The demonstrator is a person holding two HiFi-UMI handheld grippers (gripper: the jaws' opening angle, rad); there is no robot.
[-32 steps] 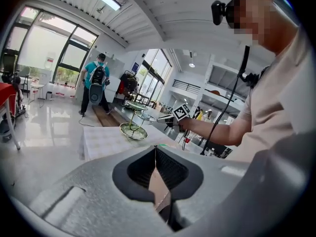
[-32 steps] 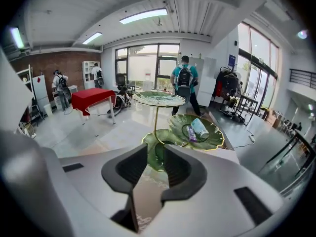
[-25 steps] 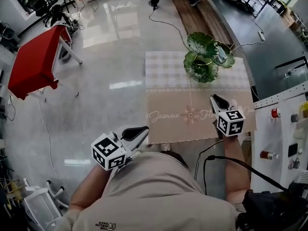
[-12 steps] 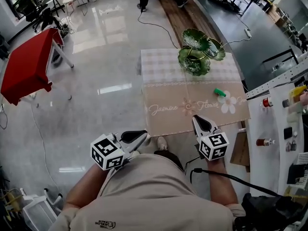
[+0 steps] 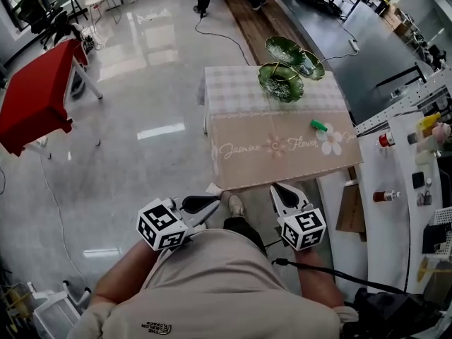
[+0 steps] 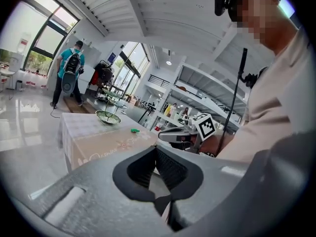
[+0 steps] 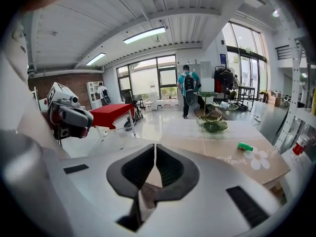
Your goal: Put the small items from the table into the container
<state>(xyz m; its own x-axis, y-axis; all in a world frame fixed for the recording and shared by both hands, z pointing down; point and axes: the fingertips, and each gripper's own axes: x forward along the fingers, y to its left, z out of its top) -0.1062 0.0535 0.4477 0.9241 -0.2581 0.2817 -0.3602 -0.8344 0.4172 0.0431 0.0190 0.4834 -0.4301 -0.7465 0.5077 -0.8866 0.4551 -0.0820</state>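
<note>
Standing back from the table [image 5: 244, 162], the person holds both grippers low and close to the body, short of the cloth. The left gripper [image 5: 209, 202] has its jaws together with nothing between them. The right gripper [image 5: 277, 189], near the table's front edge, is likewise closed and empty. Further right, at the far end of the cloth, stands the container, a green tiered dish [image 5: 280, 83] shaped like leaves. What already lies in it is too small to tell. One small green item [image 5: 319, 126] rests on the cloth to the right, near the printed flower, apart from the dish and well apart from either gripper. By my reading the task is not finished: that green piece is not yet in the dish, and no gripper is placed to take it.
</note>
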